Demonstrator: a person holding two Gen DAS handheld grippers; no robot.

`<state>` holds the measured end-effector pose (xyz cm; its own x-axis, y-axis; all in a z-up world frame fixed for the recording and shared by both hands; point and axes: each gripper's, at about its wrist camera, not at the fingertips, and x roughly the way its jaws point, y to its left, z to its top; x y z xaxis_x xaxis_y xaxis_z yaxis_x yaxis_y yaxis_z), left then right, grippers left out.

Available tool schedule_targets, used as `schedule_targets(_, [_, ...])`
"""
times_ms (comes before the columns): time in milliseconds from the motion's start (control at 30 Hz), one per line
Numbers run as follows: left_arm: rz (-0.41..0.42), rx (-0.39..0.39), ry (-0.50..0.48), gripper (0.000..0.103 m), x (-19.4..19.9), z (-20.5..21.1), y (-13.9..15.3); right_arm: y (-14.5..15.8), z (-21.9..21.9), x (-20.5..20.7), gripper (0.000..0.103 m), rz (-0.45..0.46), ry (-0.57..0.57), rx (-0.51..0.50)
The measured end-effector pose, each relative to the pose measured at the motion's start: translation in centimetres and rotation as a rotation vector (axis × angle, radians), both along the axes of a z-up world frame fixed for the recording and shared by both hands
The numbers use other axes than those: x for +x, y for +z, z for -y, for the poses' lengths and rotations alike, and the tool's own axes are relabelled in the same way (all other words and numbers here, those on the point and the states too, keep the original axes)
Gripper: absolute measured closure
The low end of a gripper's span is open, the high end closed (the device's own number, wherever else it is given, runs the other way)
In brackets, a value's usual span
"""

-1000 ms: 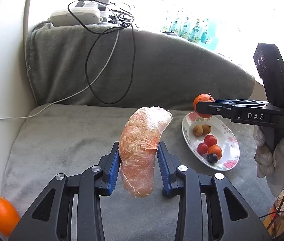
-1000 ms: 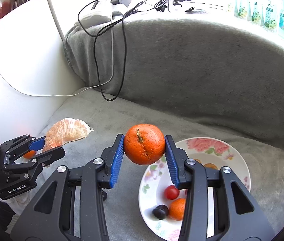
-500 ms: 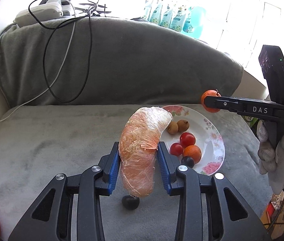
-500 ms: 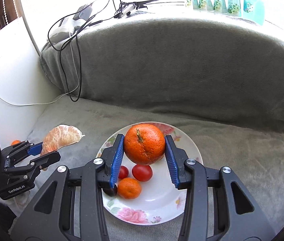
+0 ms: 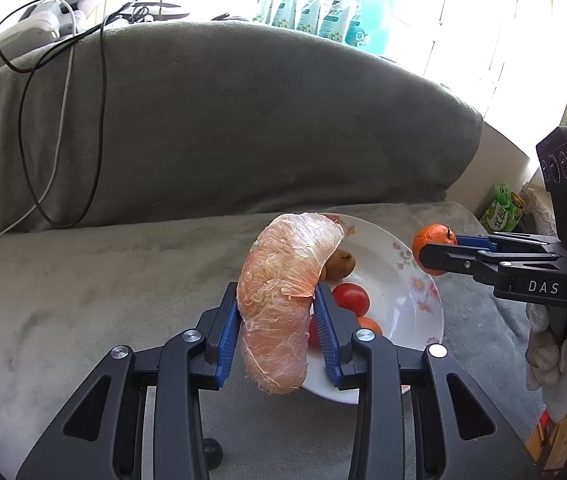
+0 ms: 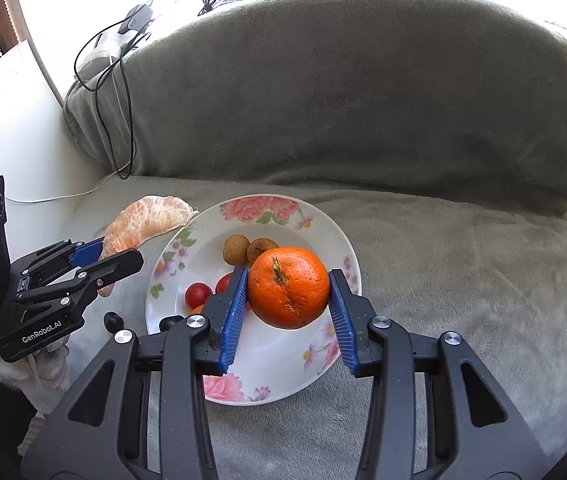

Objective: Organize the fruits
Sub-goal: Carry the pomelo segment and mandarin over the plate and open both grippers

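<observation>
My left gripper (image 5: 279, 312) is shut on a peeled pomelo segment (image 5: 283, 300) and holds it over the left edge of the flowered white plate (image 5: 415, 304). My right gripper (image 6: 288, 292) is shut on an orange mandarin (image 6: 289, 286) and holds it above the plate (image 6: 283, 364). The plate sits on the grey sofa seat and holds two brown longans (image 6: 249, 249), cherry tomatoes (image 6: 198, 295) and a small orange fruit (image 5: 369, 325). The left gripper shows in the right wrist view (image 6: 115, 254); the right gripper shows in the left wrist view (image 5: 437, 254).
A dark grape (image 6: 113, 321) lies on the seat left of the plate, and another (image 6: 169, 323) sits at the plate's left rim. The sofa backrest (image 6: 343, 92) rises behind. Cables (image 5: 63, 120) hang over its left end. Bottles (image 5: 323, 12) line the window sill.
Both grippers have moved in over the plate with their fruit still held. The plate now lies right under both of them. The loose orange at the left has left the view.
</observation>
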<state>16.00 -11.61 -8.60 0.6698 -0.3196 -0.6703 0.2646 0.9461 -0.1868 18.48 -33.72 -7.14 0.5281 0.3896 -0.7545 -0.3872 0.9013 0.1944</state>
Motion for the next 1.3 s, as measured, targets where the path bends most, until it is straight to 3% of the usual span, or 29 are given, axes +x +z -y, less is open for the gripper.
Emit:
schedule_targets(633, [-0.037, 0.022, -0.025, 0.069, 2.5, 3.1, -1.2, -2.2, 1.2, -0.6, 0.061, -0.038, 0.007, 0.017])
schedule_targets(1067, [-0.007, 0.033, -0.032, 0.068, 2.5, 3.4, -0.6, -2.6, 0.8, -0.8, 0.059, -0.037, 0.027, -0.008])
schedule_targets(1100, [0.0, 0.032, -0.031, 0.067, 2.4, 3.3, -0.5, -2.6, 0.8, -0.8, 0.055, -0.036, 0.026, -0.009])
schedule_targets(1133, [0.006, 0.029, -0.029, 0.066, 2.4, 3.2, -0.3, -2.5, 0.8, -0.8, 0.05, -0.031, 0.026, -0.008])
schedule_targets(1200, [0.015, 0.025, -0.026, 0.049, 2.3, 3.0, 0.1, -2.2, 0.8, -1.0, 0.036, -0.011, 0.023, -0.007])
schedule_targets(1300, [0.026, 0.019, -0.025, 0.041, 2.2, 2.9, 0.5, -1.7, 0.7, -1.2, 0.033, 0.012, 0.027, -0.015])
